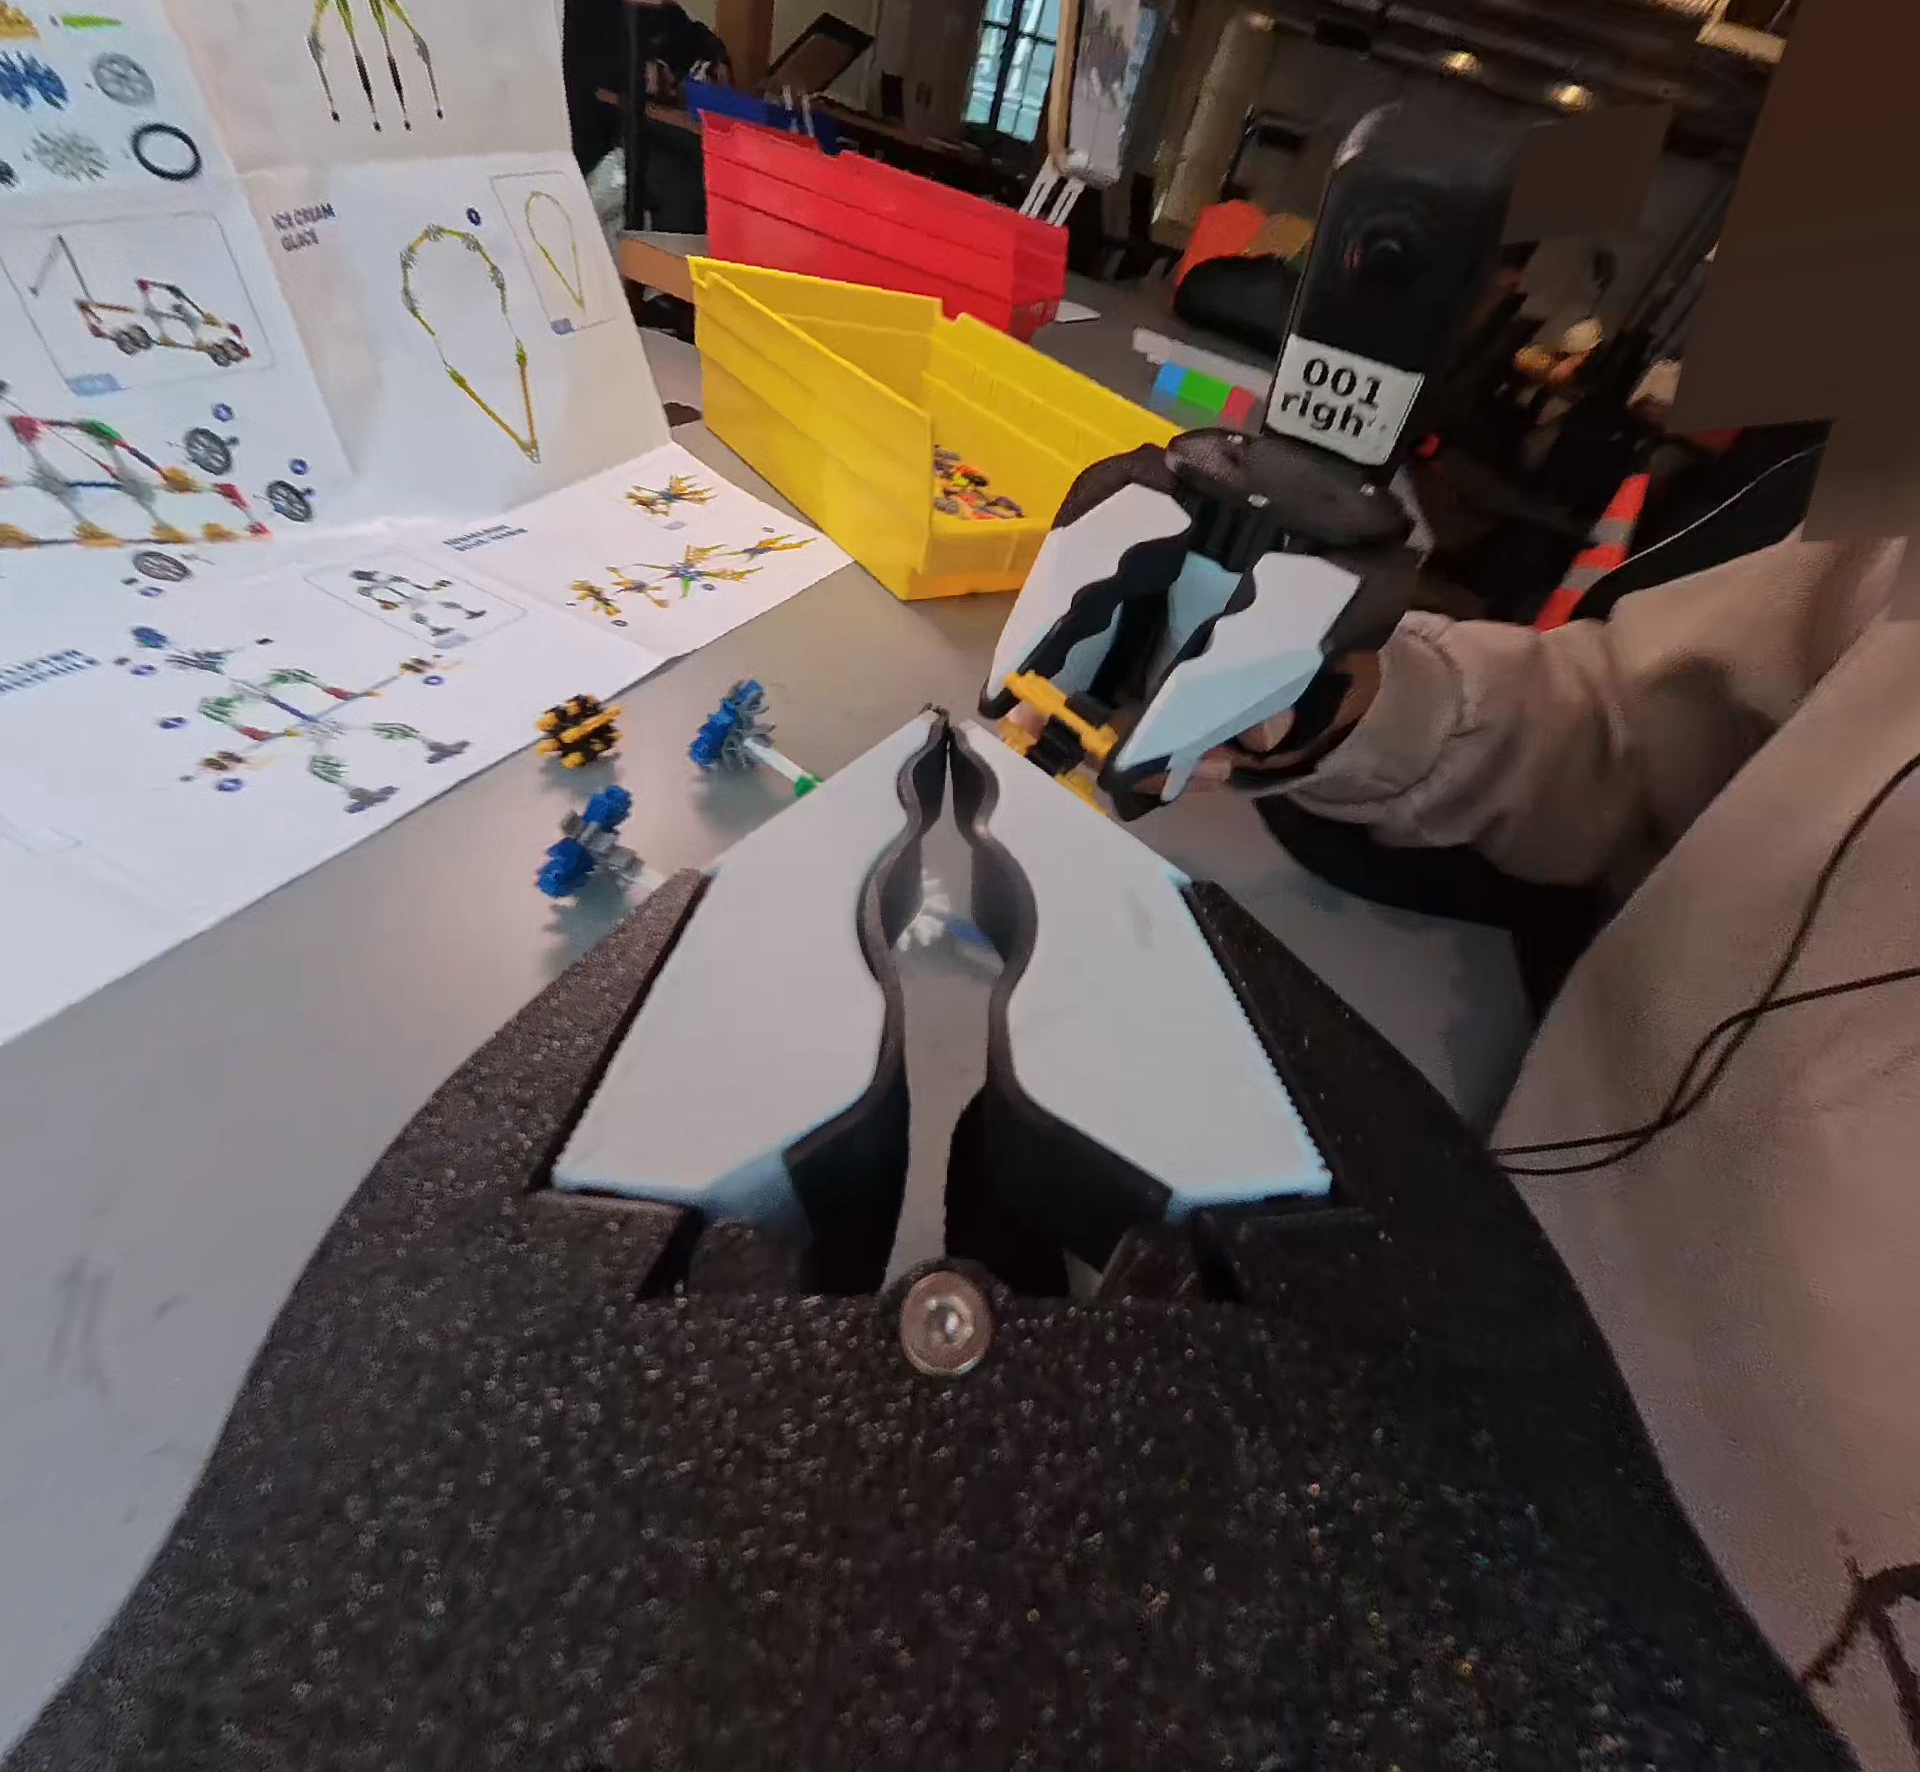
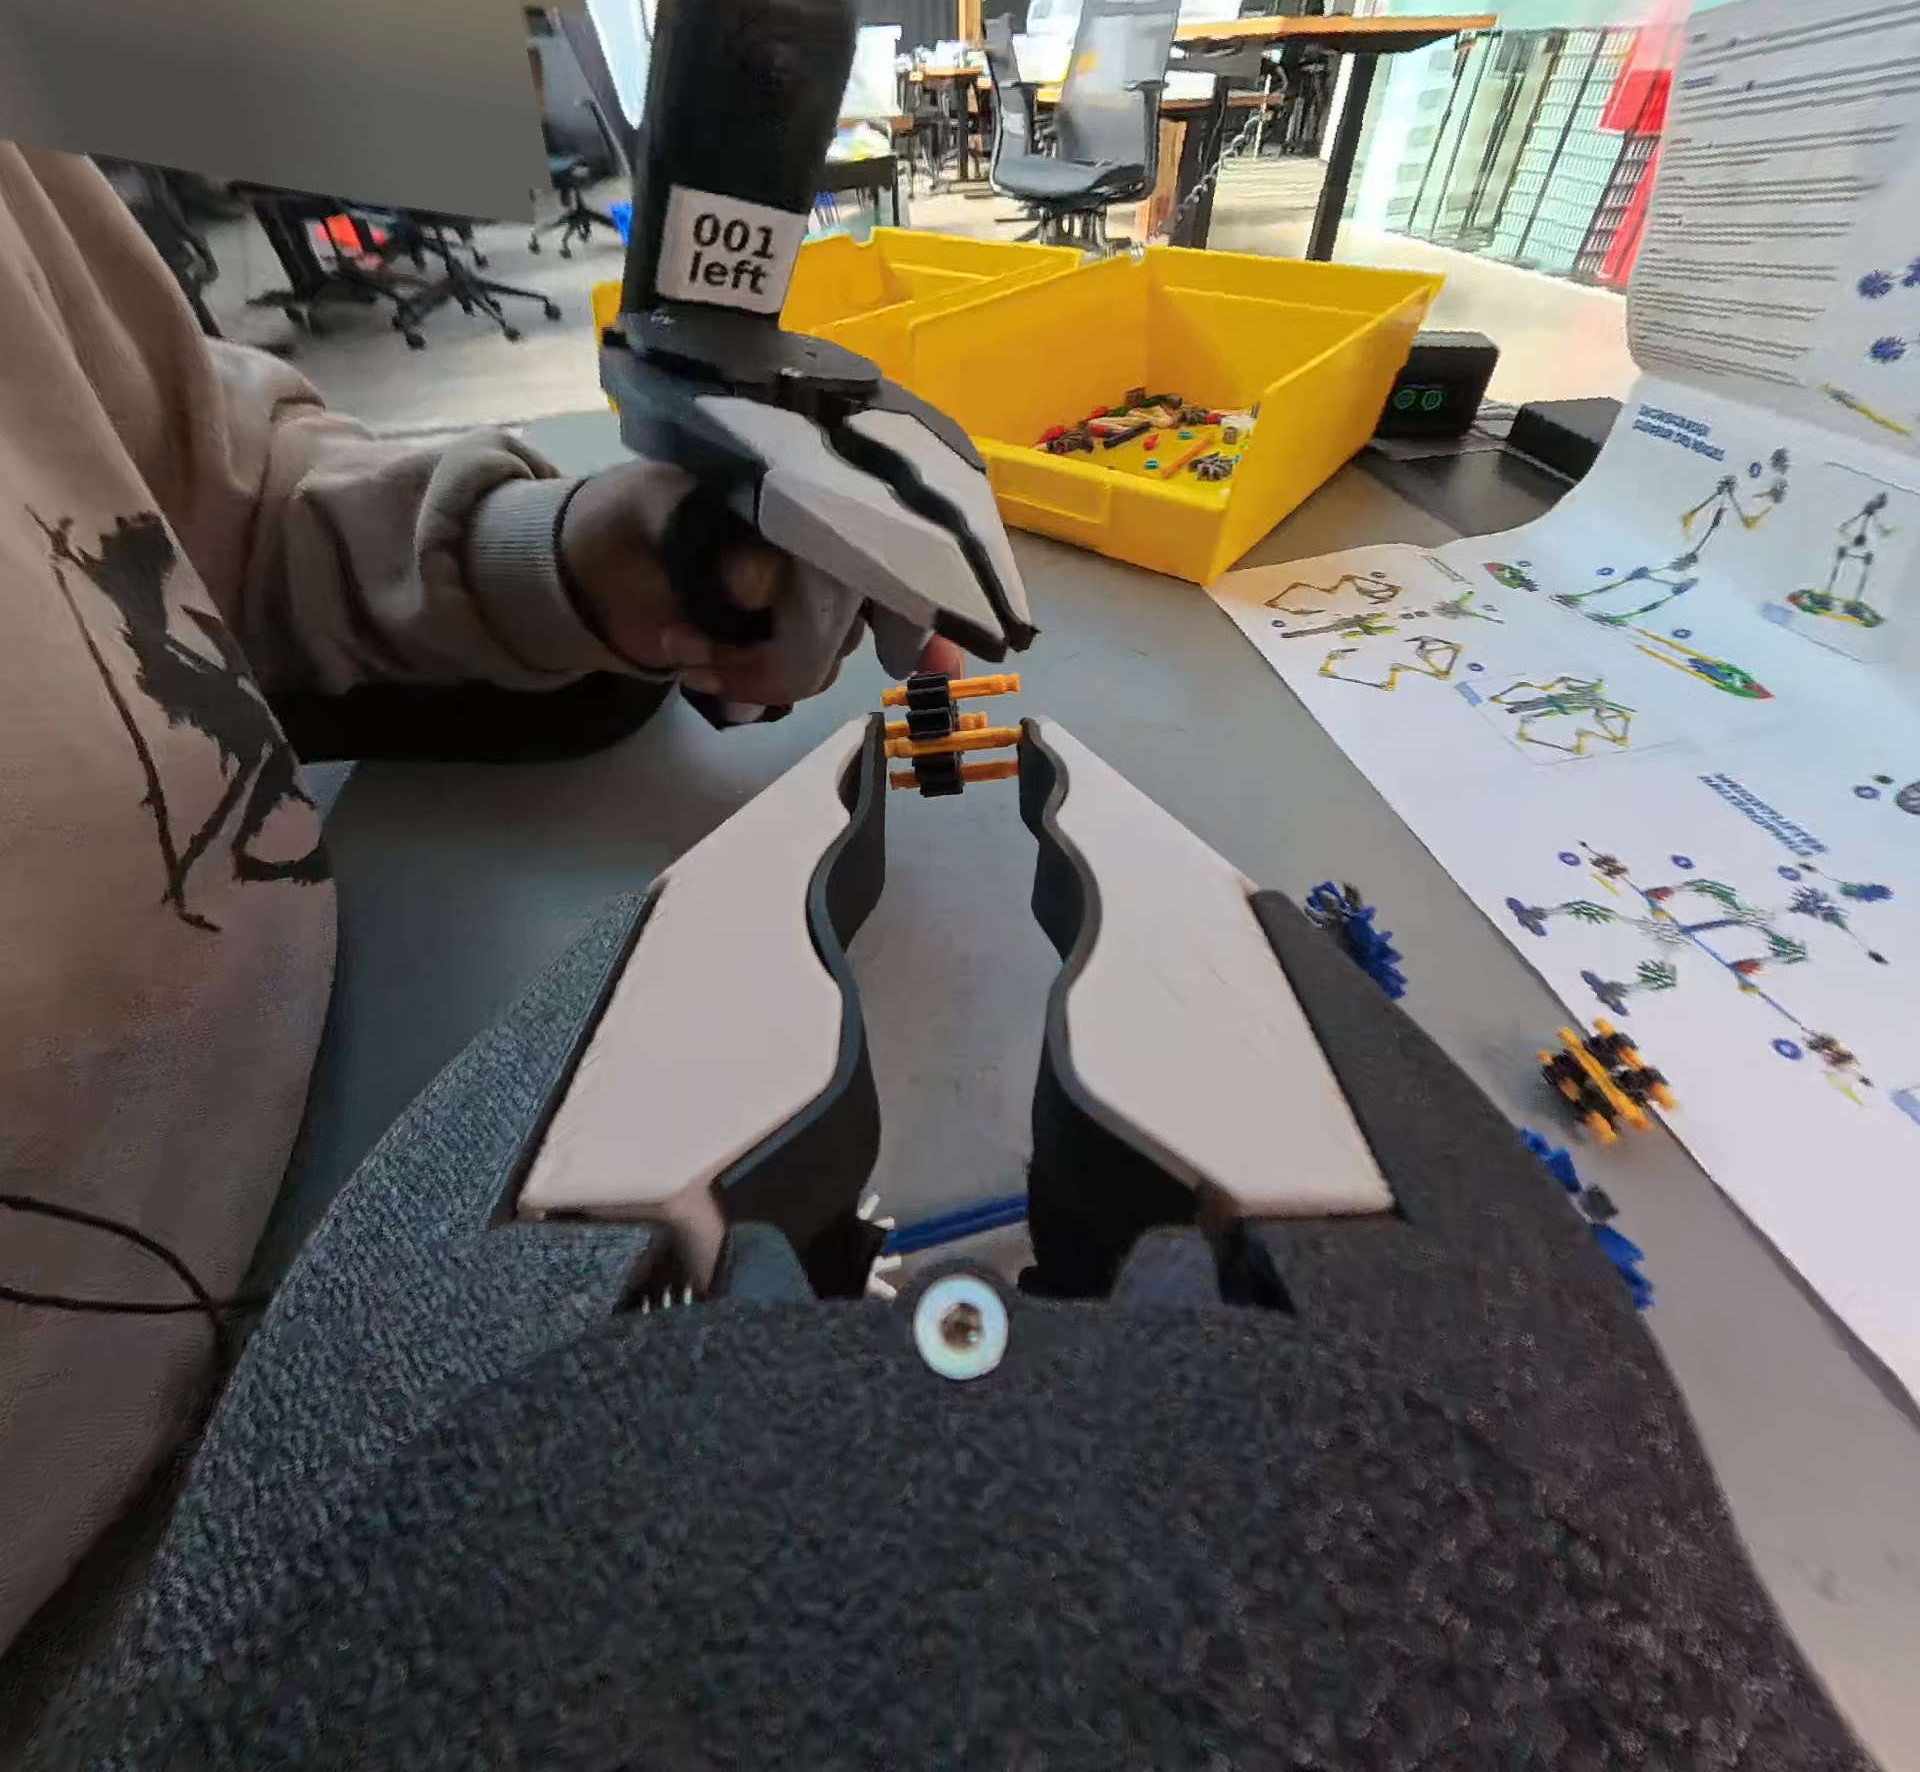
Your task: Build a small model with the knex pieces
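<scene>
My right gripper (image 2: 951,735) is shut on a small piece made of black connectors and yellow-orange rods (image 2: 940,720) and holds it above the grey table (image 2: 1195,735). One rod spans the gap from pad to pad. The left wrist view shows the same grasp: the right gripper (image 1: 1070,746) holds the yellow and black piece (image 1: 1060,720). My left gripper (image 1: 940,725) is shut, its fingertips pressed together. In the right wrist view, the left gripper (image 2: 1003,636) hangs just above and behind the held piece, tips pointing down at it.
On the table lie a black and yellow cluster (image 1: 579,730), two blue and grey clusters (image 1: 732,725) (image 1: 587,855) and a white rod with a green end (image 1: 790,772). A large instruction sheet (image 1: 312,631) is at the left. A yellow bin of parts (image 1: 831,413) and a red bin (image 1: 862,216) stand behind. The tips of both grippers are at nearly the same place.
</scene>
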Demonstrator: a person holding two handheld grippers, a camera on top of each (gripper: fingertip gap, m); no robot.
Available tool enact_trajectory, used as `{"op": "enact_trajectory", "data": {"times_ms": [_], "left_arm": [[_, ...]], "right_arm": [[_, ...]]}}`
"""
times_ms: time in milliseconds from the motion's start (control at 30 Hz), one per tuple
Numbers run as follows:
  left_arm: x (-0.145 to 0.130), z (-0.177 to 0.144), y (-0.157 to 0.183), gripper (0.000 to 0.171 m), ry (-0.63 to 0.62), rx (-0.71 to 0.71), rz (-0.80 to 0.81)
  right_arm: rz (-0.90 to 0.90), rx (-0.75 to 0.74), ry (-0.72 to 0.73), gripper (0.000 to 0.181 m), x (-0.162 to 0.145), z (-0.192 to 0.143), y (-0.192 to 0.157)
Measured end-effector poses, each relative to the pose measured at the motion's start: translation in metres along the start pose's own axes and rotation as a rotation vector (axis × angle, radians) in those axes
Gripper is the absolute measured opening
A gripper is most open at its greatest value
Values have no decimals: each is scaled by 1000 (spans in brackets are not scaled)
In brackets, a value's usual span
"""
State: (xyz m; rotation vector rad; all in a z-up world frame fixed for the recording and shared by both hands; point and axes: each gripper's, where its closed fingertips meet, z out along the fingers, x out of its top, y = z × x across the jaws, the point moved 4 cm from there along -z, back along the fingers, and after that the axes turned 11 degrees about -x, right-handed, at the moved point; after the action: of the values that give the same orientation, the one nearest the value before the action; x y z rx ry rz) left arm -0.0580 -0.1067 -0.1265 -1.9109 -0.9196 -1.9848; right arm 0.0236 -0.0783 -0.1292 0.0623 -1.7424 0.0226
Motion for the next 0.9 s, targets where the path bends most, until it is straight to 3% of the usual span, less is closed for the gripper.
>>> {"op": "enact_trajectory", "data": {"times_ms": [100, 233, 300, 367, 433, 733, 900], "left_arm": [[-3, -2, 0, 30, 61, -134, -219], [-11, 8, 8, 46, 68, -299, -445], [-15, 17, 20, 43, 26, -410, -514], [-20, 23, 30, 25, -20, -478, -538], [-18, 26, 33, 24, -17, -496, -548], [9, 26, 37, 23, 215, -562, -643], [17, 24, 37, 23, 277, -575, -654]], "right_arm": [[-122, 7, 14, 24, 2, -2, 0], [-360, 12, 19, 24, 1, -1, -17], [-471, 20, 10, 24, 0, -1, -24], [-545, 49, -1, 25, 0, -4, -27], [-564, 75, 2, 24, 2, -8, -28], [-684, -149, 127, 24, 29, -15, -28], [-714, -226, 149, 23, 36, -14, -29]]}}
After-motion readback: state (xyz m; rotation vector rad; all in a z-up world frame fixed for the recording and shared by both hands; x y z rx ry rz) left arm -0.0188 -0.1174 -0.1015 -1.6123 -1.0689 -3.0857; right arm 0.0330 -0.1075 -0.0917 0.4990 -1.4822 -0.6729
